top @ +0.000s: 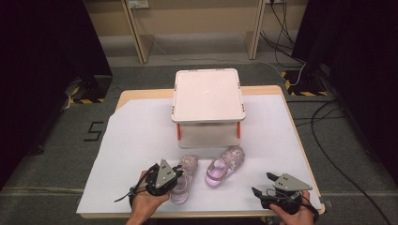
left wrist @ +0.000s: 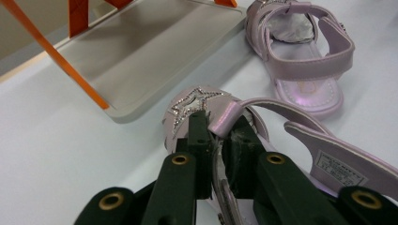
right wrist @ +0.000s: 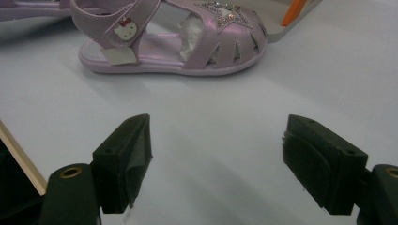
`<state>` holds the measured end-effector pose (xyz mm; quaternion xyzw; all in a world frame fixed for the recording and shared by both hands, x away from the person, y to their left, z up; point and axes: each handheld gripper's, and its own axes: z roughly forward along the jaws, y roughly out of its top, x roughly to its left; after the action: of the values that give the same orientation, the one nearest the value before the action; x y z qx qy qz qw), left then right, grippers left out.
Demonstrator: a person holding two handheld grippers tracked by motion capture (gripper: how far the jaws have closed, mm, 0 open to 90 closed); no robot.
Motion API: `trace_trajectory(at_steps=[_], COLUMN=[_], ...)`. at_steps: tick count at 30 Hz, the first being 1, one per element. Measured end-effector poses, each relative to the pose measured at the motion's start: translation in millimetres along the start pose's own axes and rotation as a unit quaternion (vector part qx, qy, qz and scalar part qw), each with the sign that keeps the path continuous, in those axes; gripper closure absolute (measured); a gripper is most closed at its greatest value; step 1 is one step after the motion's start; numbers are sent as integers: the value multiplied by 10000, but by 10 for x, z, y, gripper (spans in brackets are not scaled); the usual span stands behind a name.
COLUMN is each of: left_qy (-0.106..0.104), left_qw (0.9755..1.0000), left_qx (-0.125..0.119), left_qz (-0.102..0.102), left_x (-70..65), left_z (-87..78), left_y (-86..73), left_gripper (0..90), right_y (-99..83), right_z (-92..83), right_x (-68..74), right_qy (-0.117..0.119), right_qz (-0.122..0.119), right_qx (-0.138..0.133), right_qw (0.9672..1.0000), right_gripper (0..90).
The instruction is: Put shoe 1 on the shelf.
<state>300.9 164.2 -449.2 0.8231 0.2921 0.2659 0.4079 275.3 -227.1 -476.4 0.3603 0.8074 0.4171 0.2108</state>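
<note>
At the near left of the desk (top: 141, 136), my left gripper (left wrist: 217, 136) has its jaws clamped tight on a strap of the left sandal (top: 184, 180), the thin lilac band pinched between the two black pads. From the left gripper view, the strap arches up out of the grip, and the sandal's toe, with its glittering star, lies just past the jaw tips. The sandal rests flat on the white sheet (top: 136, 159) that covers the desk, near the front edge and partly under my left hand (top: 145, 199).

The right sandal (top: 225, 165) lies just beside the first, a little farther from me, sole down, with its toe pointing away toward the shelf rack (top: 208, 96). In the right gripper view it shows side-on: a small cat badge on the ankle strap, a star on the toe and crumpled white paper stuffed inside.

My right gripper (right wrist: 216, 164) waits at the near right of the desk, well apart from both sandals, jaws spread wide with nothing between them but bare white sheet. My right hand (top: 295, 213) holds it low over the desk's front edge.

The shelf rack, pale pink with orange struts, stands at the middle of the desk beyond the shoes, its lower tray close to the toes of both.
</note>
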Motion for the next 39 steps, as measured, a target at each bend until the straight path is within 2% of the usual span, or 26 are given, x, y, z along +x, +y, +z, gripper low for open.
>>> trace_trajectory(at_steps=[8,18,20,24,32,39], left_qy=[133,316,393,579,769,1003], left_qw=[9999,9991,9988,9978,9963,9941], left_qx=[-87,-283,-294,-323,-372,-400], left_qz=[11,-71,-27,-41,-96,-45], left_x=[57,159,184,238,326,385], left_z=[71,181,218,340,606,816], left_y=[81,189,223,275,362,422], left_gripper=[815,813,813,813,812,811], right_y=[0,-1,-1,-3,-7,-9], right_z=[-2,2,3,5,12,15], right_x=[0,0,0,2,-1,-3], right_qy=[-6,-3,-2,9,32,33], right_qz=[4,0,2,9,20,8], right_qx=[0,5,2,10,18,33], right_qw=[10000,10000,10000,10000,10000,10000], right_gripper=[247,247,247,247,247,247])
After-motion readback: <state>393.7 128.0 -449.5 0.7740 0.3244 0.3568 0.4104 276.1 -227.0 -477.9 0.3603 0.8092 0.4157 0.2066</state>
